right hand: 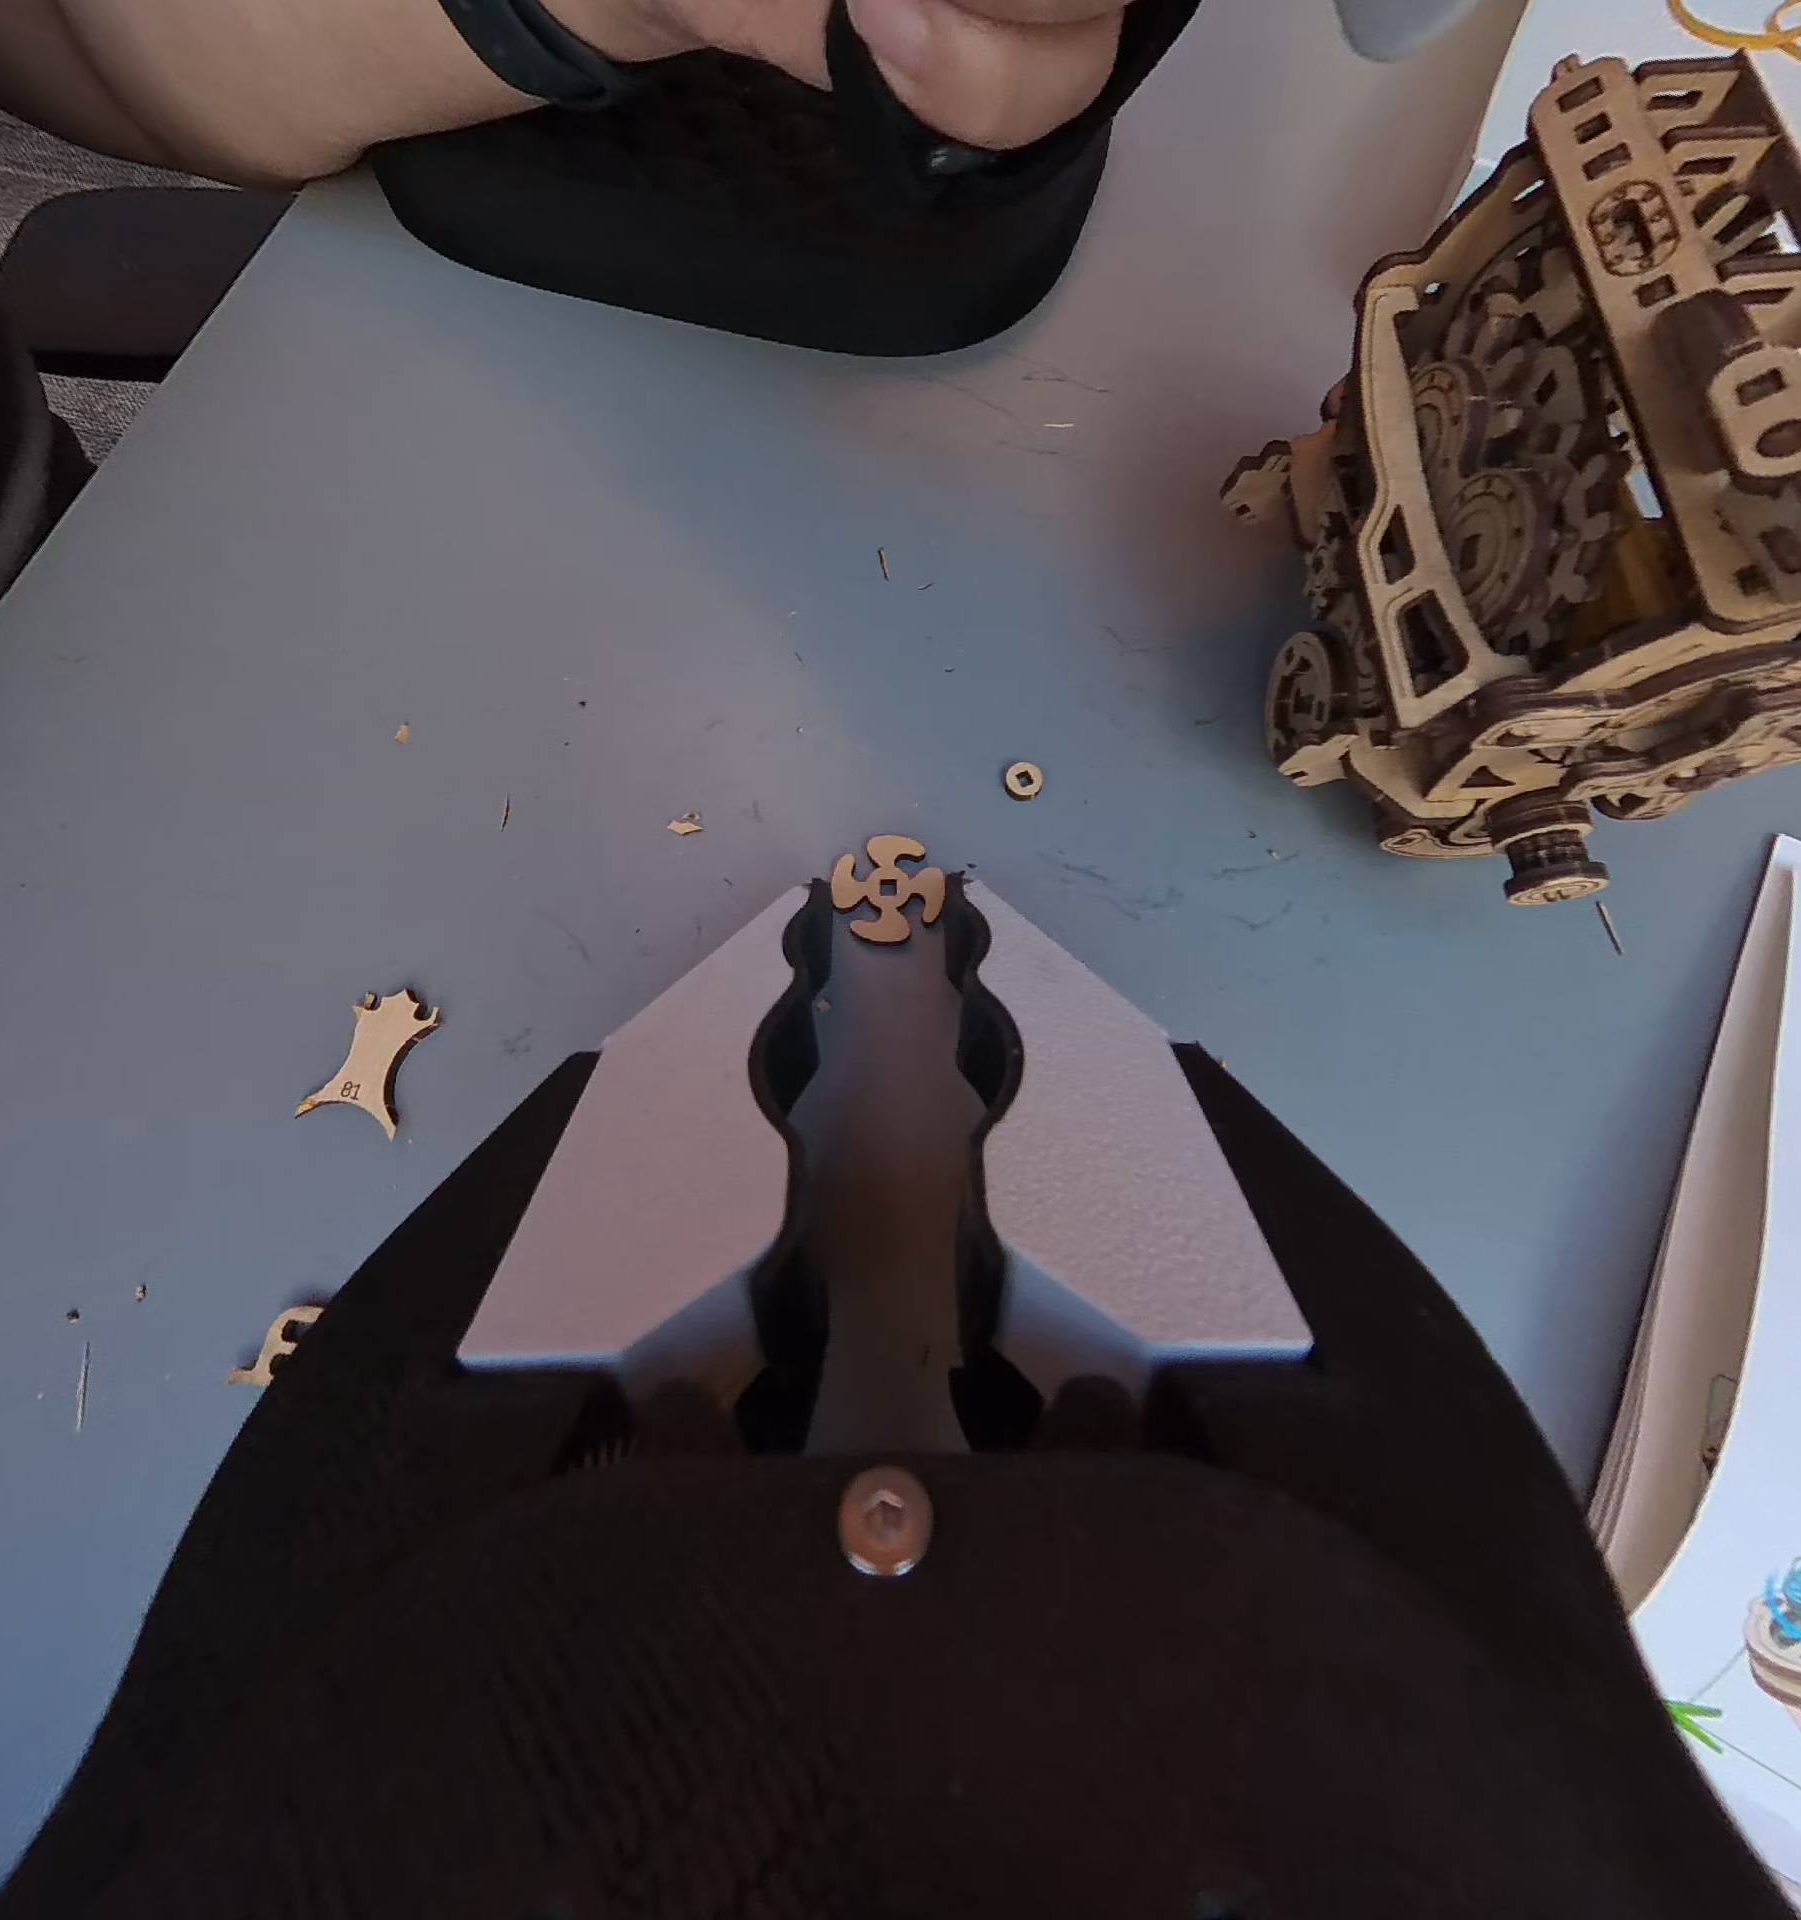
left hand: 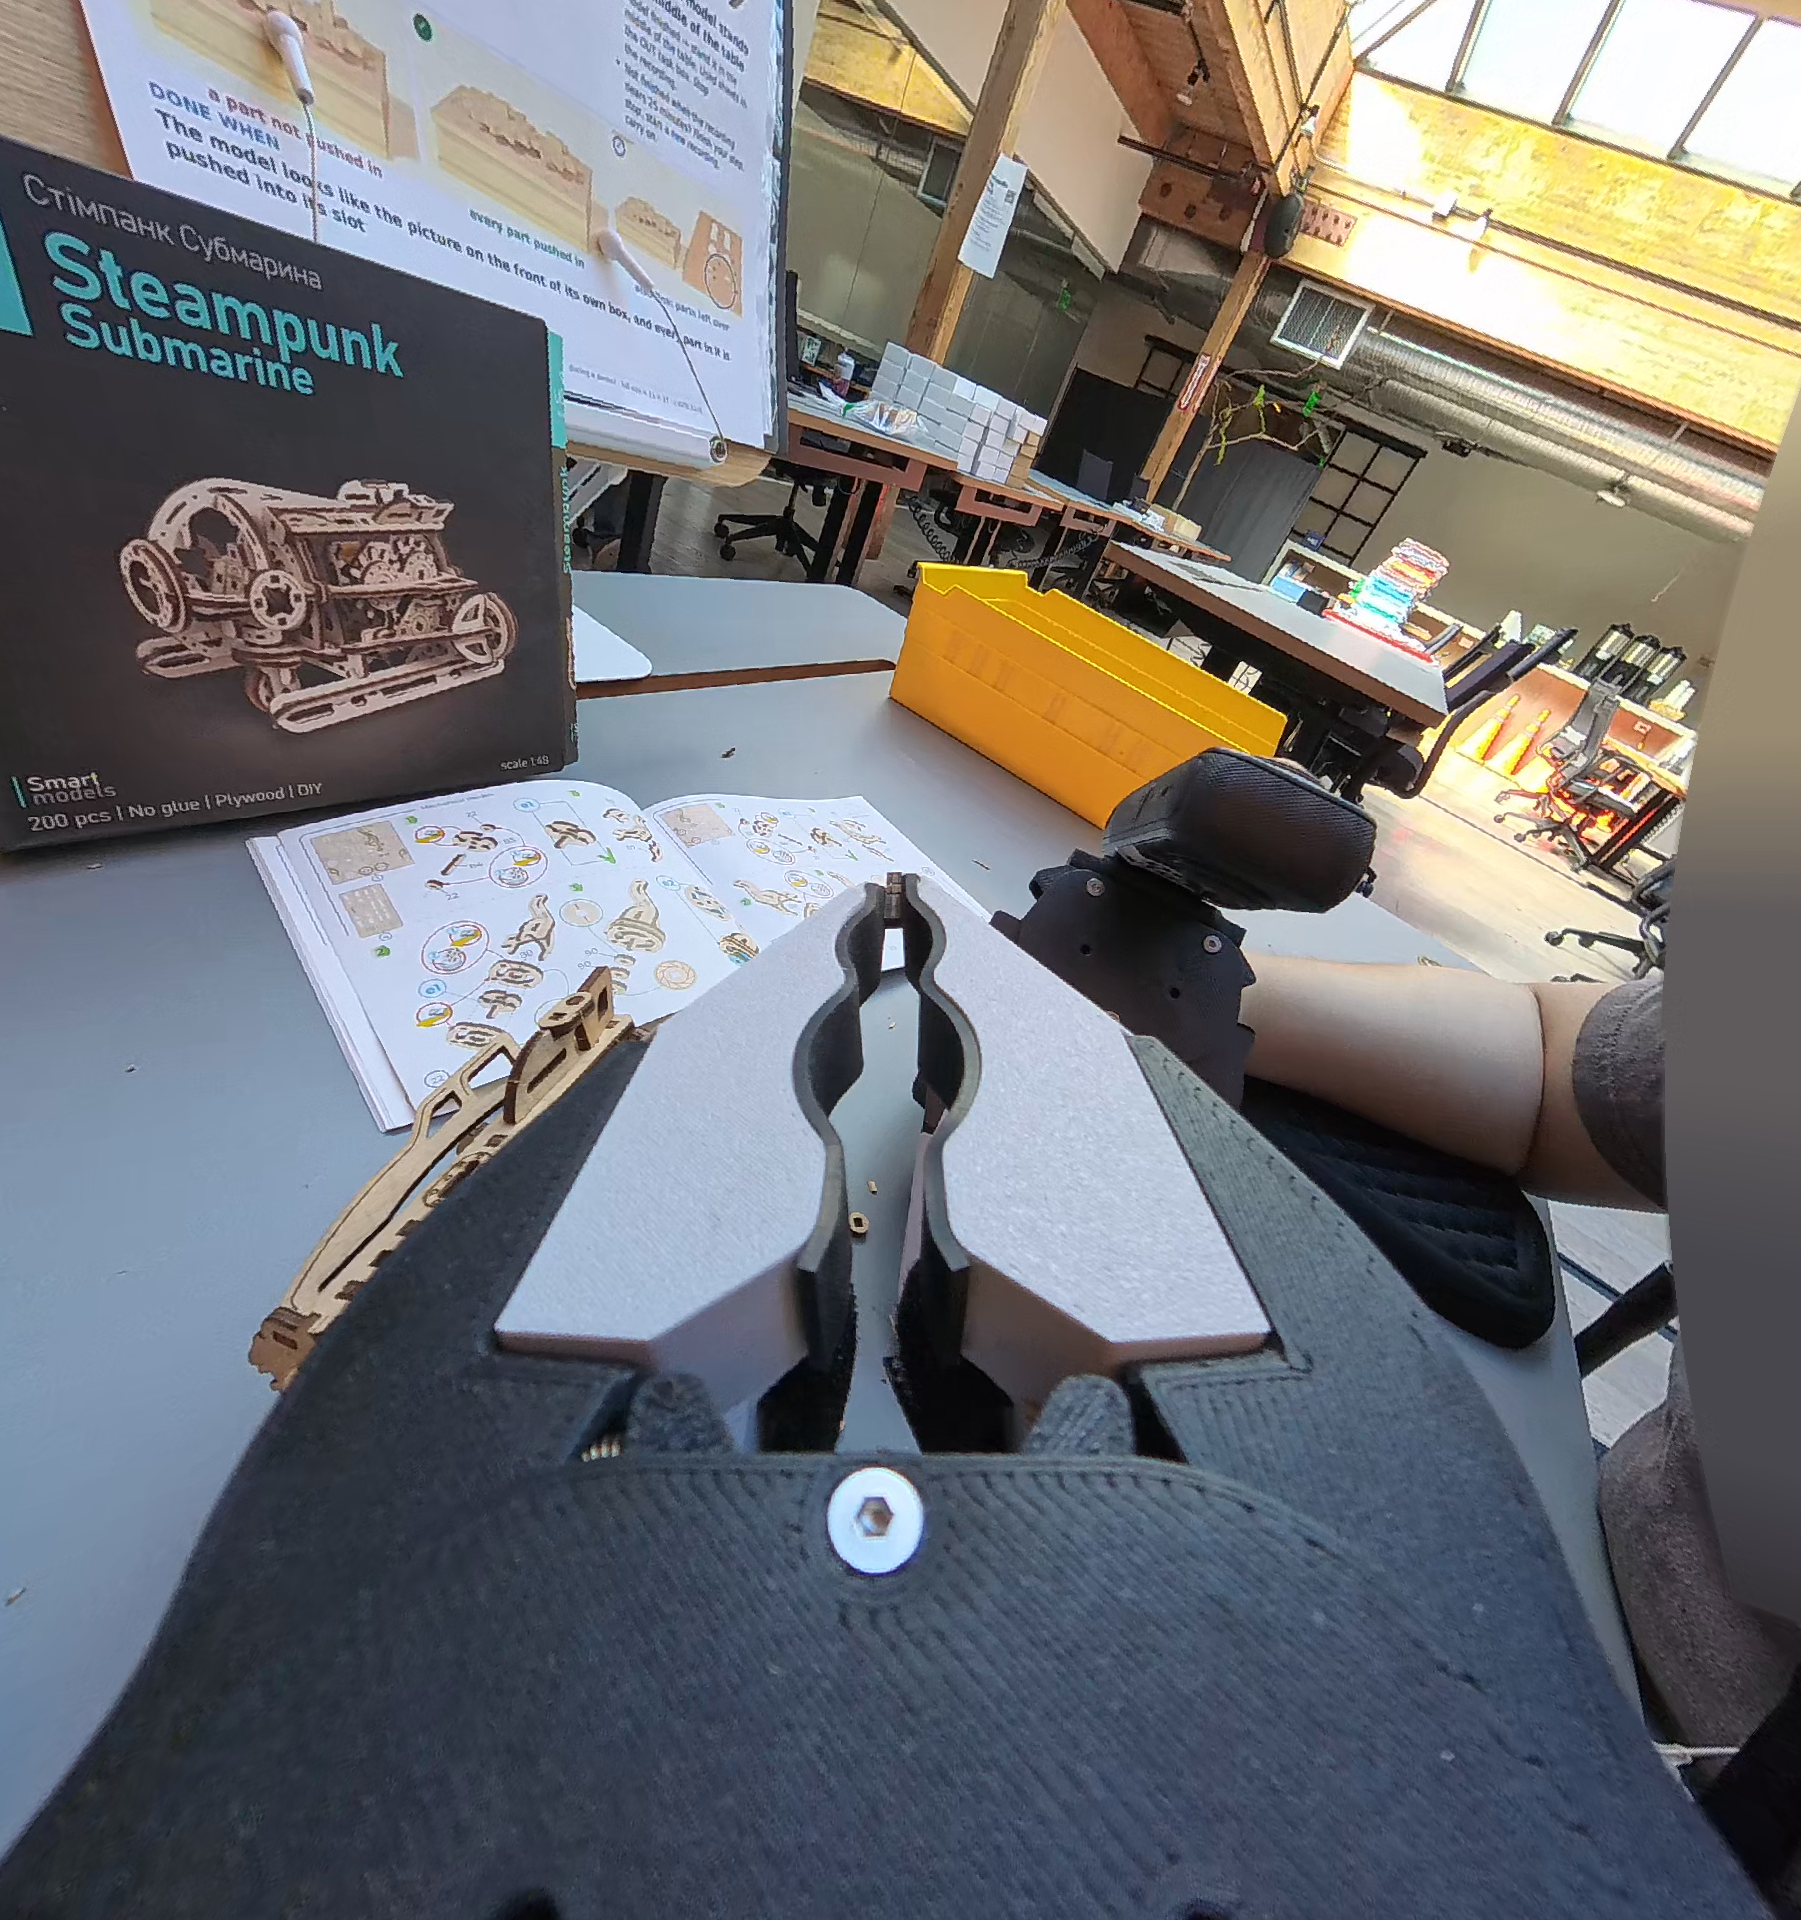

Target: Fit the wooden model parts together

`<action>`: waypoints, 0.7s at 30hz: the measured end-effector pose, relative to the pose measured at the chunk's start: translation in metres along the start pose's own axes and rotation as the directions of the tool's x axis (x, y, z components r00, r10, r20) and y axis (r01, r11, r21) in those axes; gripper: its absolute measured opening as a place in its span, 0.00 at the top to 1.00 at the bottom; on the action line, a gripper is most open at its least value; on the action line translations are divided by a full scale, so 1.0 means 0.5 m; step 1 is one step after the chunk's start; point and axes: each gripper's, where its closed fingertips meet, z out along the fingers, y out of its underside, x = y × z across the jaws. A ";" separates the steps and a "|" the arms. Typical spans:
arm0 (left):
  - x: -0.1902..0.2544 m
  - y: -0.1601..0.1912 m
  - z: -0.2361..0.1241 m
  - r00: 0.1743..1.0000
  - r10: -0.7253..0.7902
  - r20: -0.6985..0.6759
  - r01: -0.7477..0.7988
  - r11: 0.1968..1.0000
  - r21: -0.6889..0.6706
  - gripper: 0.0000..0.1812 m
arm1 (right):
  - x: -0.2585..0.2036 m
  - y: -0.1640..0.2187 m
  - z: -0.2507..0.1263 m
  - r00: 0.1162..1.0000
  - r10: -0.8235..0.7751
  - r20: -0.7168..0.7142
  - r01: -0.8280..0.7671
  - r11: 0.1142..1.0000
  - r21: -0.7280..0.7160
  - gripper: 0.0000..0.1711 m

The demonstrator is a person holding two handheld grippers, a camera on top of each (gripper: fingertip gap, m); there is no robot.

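My left gripper (left hand: 896,902) is shut on a small wooden peg (left hand: 894,889) pinched at its tips, held above the grey table (left hand: 96,1091). My right gripper (right hand: 888,906) is open and points down at the table; its tips stand on either side of a small propeller-shaped wooden part (right hand: 888,889) lying flat. The part-built wooden model (right hand: 1561,520) stands to the right of it. A small wooden washer (right hand: 1024,779) lies between the propeller and the model. The right gripper's body (left hand: 1187,904) also shows in the left wrist view.
A curved wooden frame piece (left hand: 480,1122) lies left of my left gripper. The open instruction booklet (left hand: 563,914), the kit box (left hand: 252,520) and a yellow bin (left hand: 1062,686) sit farther back. Loose wooden offcuts (right hand: 371,1060) and splinters lie on the table. A person's forearm (left hand: 1395,1081) rests at the right. The grippers' ends are close to 15 centimetres from one another.
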 end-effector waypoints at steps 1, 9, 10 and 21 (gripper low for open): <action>0.000 0.000 0.000 1.000 0.001 0.001 -0.001 1.000 0.000 0.99 | 0.000 0.000 0.000 1.000 -0.001 -0.001 0.001 1.000 0.000 0.88; -0.001 -0.001 -0.001 1.000 0.000 0.003 0.000 1.000 0.003 1.00 | 0.019 -0.002 -0.012 0.992 -0.086 -0.093 0.085 0.996 -0.011 0.88; -0.002 -0.001 -0.001 1.000 0.000 0.003 0.000 1.000 0.003 0.99 | 0.025 -0.006 -0.017 0.988 -0.097 -0.117 0.097 0.995 0.000 0.88; -0.001 0.000 0.000 1.000 -0.002 0.003 0.002 1.000 0.002 0.99 | 0.164 -0.082 -0.194 0.795 -0.030 -0.605 0.218 0.946 0.239 0.88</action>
